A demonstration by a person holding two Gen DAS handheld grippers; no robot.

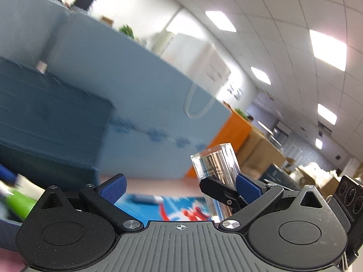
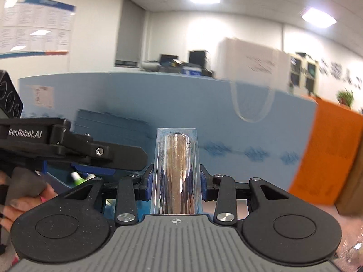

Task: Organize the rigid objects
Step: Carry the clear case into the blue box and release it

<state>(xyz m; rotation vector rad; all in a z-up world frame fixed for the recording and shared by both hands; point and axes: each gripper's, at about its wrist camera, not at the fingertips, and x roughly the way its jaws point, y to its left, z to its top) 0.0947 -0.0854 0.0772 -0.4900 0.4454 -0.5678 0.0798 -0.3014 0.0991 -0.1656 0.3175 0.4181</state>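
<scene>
white walls and a tiled ceiling [image 1: 283, 52] with bright square light panels [image 1: 327, 48]. a long light-blue partition [image 2: 158, 99] crosses the room, an orange cabinet [image 2: 326, 154] to its right. far left, a poster [image 2: 36, 26] hangs on the wall.

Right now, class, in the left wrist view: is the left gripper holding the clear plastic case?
No. The left gripper is open with nothing between its fingers, while the right gripper clamps the clear plastic case beside it.
</scene>
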